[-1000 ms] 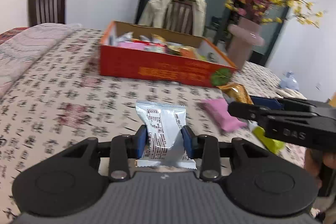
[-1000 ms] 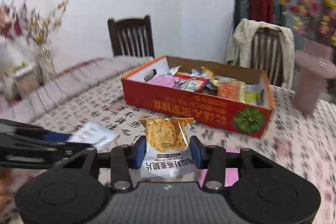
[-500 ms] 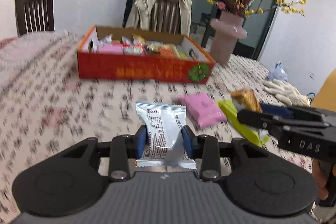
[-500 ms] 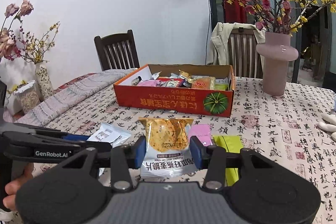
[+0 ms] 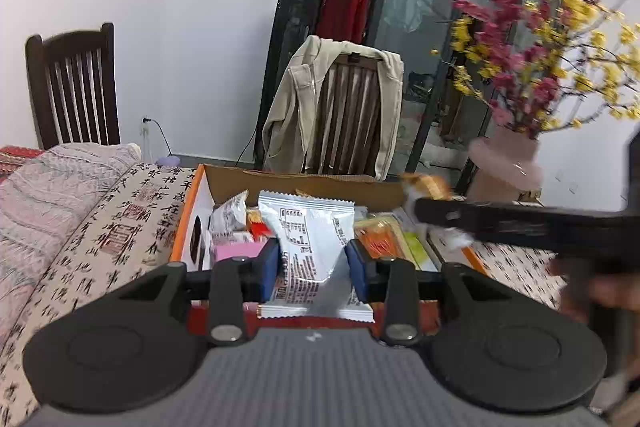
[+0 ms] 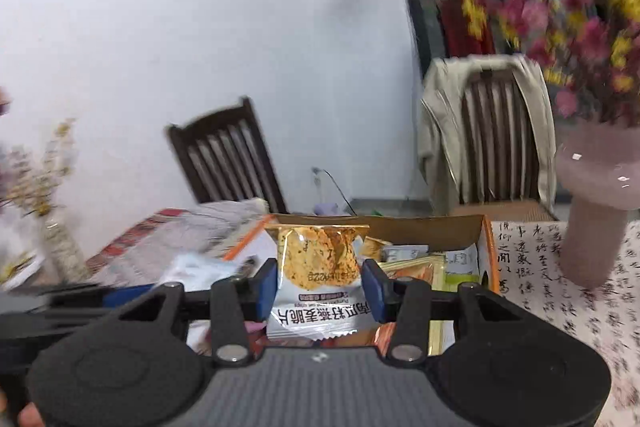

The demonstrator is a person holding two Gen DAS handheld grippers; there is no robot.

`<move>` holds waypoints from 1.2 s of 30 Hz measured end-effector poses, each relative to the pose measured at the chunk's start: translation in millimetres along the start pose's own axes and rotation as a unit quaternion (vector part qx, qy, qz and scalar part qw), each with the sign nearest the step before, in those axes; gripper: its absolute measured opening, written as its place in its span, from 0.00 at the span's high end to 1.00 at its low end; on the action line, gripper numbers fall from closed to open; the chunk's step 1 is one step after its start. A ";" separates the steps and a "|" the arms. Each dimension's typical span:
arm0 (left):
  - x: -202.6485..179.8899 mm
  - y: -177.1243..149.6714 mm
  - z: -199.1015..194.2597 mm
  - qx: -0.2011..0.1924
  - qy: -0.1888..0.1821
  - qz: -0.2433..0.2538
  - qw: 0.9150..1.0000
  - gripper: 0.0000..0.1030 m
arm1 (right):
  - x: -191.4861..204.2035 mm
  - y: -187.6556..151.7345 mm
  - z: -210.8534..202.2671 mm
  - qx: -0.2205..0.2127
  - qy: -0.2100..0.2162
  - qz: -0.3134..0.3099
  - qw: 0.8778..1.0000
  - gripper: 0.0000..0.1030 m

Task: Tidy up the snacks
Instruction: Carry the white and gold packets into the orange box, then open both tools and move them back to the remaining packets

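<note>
My left gripper (image 5: 313, 273) is shut on a silver snack packet (image 5: 310, 247) and holds it over the near edge of the orange cardboard box (image 5: 304, 183), which is full of snacks. My right gripper (image 6: 320, 289) is shut on an orange-and-white cracker packet (image 6: 318, 267) and holds it over the same box (image 6: 420, 231). The right gripper also shows in the left wrist view (image 5: 424, 207) as a blurred black bar over the box's right side. The left gripper shows at the lower left of the right wrist view (image 6: 120, 297).
A pink vase (image 5: 506, 165) of red and yellow blossoms stands right of the box; it also shows in the right wrist view (image 6: 596, 211). A chair with a beige jacket (image 5: 340, 111) stands behind the table, a dark wooden chair (image 5: 74, 91) at the left. The tablecloth (image 5: 100, 239) bears calligraphy.
Both grippers have moved forward from the table's near side to over the box, each still holding its packet. The loose pink and green snacks on the table have dropped out of view.
</note>
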State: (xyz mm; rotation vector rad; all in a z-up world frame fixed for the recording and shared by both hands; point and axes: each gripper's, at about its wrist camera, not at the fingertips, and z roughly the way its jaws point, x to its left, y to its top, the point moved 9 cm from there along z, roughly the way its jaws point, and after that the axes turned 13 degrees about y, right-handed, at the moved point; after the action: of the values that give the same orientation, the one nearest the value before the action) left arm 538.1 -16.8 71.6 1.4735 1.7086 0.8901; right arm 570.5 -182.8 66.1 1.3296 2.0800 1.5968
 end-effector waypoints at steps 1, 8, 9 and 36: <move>1.6 2.4 7.7 0.004 0.000 -0.003 1.000 0.64 | -8.5 2.5 17.6 0.009 -0.008 0.003 1.000 0.57; -22.0 -7.2 73.7 0.068 -0.029 -0.007 0.997 0.64 | -66.0 -13.7 119.8 0.075 -0.036 0.059 0.995 0.57; -27.9 -10.3 82.5 0.078 -0.035 -0.010 0.996 0.65 | -70.7 -15.4 127.0 0.078 -0.032 0.069 0.994 0.58; 9.5 -27.3 -17.0 0.051 0.005 0.032 0.998 0.29 | -31.7 -18.6 -48.5 0.019 -0.096 -0.047 0.994 0.27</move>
State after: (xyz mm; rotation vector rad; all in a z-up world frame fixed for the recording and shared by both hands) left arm 508.7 -11.5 56.5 1.6020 1.7438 0.8561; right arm 548.5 -239.1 58.6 1.3198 2.0339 1.3427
